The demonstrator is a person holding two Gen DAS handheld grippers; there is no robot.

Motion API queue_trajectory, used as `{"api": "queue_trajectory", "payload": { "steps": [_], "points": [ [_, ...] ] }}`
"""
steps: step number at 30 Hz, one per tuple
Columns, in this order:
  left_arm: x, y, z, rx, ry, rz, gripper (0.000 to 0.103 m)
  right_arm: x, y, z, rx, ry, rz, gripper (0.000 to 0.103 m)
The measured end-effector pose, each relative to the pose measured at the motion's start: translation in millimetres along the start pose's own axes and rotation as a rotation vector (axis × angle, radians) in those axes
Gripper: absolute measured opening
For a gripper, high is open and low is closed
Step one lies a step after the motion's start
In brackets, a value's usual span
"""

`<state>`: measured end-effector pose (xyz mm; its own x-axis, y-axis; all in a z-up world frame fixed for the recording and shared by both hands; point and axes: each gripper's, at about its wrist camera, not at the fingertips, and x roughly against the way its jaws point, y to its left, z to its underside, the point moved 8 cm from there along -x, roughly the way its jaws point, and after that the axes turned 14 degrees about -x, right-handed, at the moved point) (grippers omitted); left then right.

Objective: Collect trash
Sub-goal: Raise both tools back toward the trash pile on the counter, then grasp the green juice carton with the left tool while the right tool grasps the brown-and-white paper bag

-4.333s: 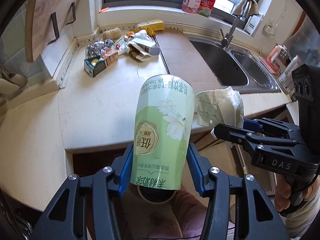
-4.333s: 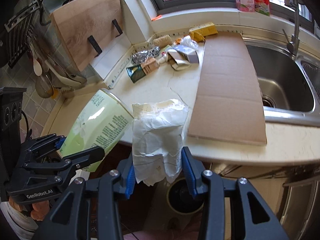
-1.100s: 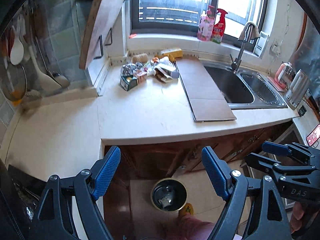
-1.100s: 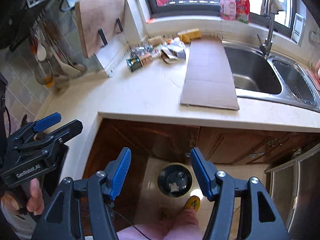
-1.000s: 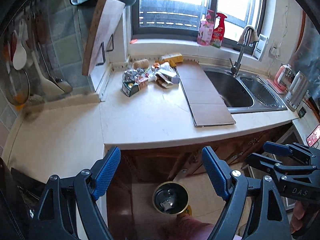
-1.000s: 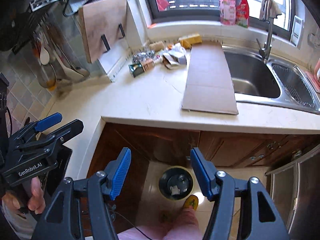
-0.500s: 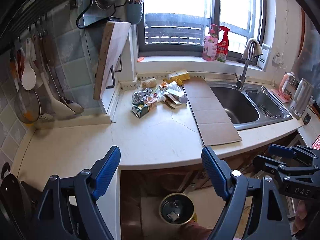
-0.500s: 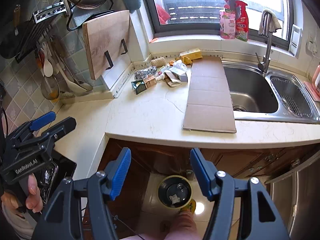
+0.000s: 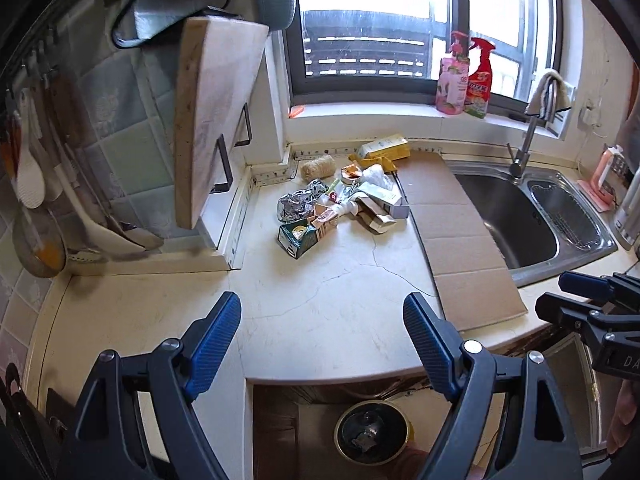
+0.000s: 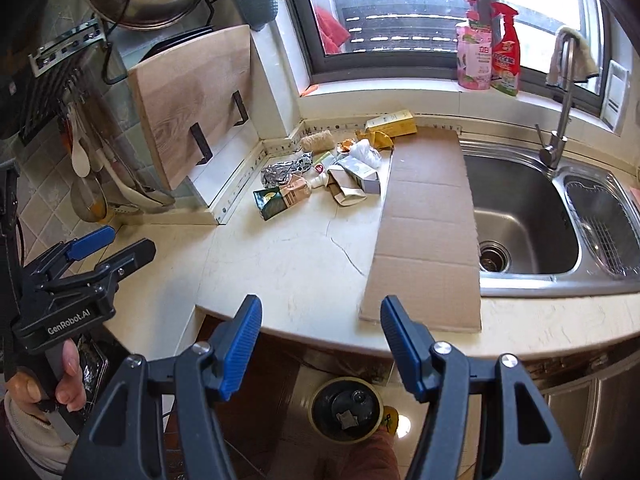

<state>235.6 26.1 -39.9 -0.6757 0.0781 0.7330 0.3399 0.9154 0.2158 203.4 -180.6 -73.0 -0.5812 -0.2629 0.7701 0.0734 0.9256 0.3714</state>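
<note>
A heap of trash (image 9: 340, 204) lies at the back of the cream counter: crumpled foil, a green carton (image 9: 298, 236), small boxes, a white wrapper and a yellow box (image 9: 384, 148). It also shows in the right wrist view (image 10: 320, 178). A round bin (image 9: 372, 436) stands on the floor below the counter edge, also seen from the right (image 10: 346, 406). My left gripper (image 9: 322, 334) is open and empty above the counter's front edge. My right gripper (image 10: 320, 338) is open and empty there too.
A long flat cardboard sheet (image 9: 456, 232) lies on the counter beside the steel sink (image 9: 520, 216). A wooden cutting board (image 9: 212, 120) leans on the left wall, with utensils hanging further left. Spray bottles (image 9: 466, 76) stand on the window sill.
Both grippers held trash 4.3 s ago and are empty since. Over the last second both have risen and moved forward from over the bin to the counter's front edge.
</note>
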Motion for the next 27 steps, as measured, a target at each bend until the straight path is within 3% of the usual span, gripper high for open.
{"api": "queue_trajectory", "payload": {
  "steps": [13,27],
  "points": [
    [-138,15,-51,0.003,0.145,-0.007,0.082,-107,-2,-99,0.067,0.079,-0.045,0.062],
    [-271,32,-50,-0.014,0.334,0.046,0.082,-247,-10,-134,0.064,0.256,-0.073,0.057]
  ]
}}
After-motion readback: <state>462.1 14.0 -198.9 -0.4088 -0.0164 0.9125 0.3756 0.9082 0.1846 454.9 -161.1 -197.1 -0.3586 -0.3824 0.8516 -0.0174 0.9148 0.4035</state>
